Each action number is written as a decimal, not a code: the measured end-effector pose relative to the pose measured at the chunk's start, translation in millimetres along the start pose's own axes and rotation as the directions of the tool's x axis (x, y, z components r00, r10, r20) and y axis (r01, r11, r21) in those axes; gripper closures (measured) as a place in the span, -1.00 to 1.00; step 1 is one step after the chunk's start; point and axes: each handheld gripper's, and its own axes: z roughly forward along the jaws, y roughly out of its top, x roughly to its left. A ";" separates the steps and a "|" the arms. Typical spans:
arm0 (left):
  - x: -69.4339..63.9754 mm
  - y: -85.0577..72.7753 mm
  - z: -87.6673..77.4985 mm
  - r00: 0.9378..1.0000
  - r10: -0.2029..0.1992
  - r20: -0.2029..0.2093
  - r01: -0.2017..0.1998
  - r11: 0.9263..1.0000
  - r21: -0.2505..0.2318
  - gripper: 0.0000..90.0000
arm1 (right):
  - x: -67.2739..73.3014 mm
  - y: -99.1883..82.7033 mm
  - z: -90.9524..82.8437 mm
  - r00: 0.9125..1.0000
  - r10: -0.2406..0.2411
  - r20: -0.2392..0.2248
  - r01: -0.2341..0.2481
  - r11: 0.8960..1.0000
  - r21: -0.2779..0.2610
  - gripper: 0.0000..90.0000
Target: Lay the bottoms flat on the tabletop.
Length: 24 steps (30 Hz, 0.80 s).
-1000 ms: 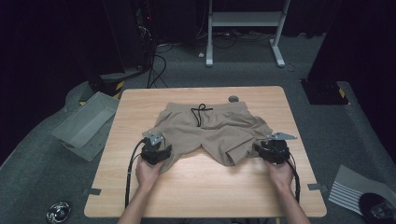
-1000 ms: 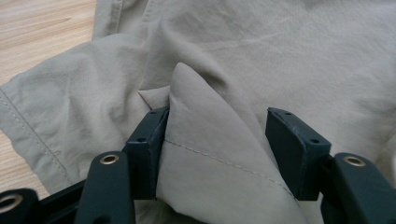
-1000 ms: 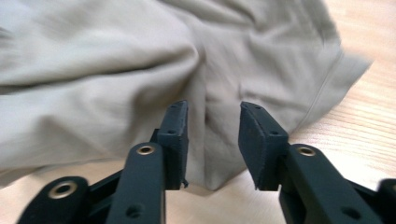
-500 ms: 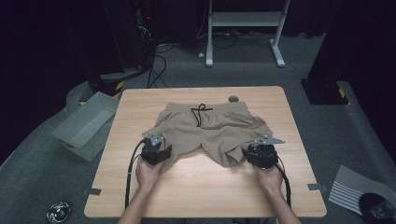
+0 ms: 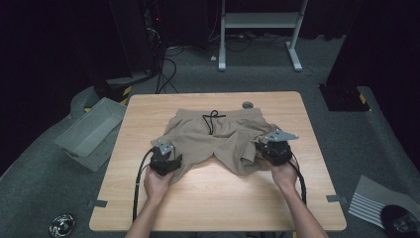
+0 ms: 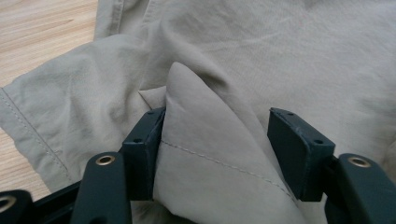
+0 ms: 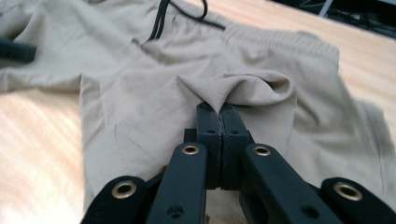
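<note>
Wooden table [image 5: 208,198], khaki shorts [image 5: 223,139] lying flat

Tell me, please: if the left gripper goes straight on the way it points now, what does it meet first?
The left gripper would likely push first into the shorts: a raised fold of beige cloth already sits between its open jaws, with more fabric directly beyond.

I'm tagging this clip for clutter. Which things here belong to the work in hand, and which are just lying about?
In the job:
- khaki shorts, spread on the table
- right gripper, pinched shut on a fold of the shorts
- left gripper, jaws apart around a hem fold

Lying about:
- grey bin on the floor
- striped mat
- small grey disc on the table's far edge
</note>
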 end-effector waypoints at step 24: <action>-0.3 -0.2 -0.4 1.000 0.000 -0.003 0.000 1.000 0.001 -0.15 | 4.4 -19.2 -6.2 0.999 0.029 0.034 -0.030 0.999 0.036 0.37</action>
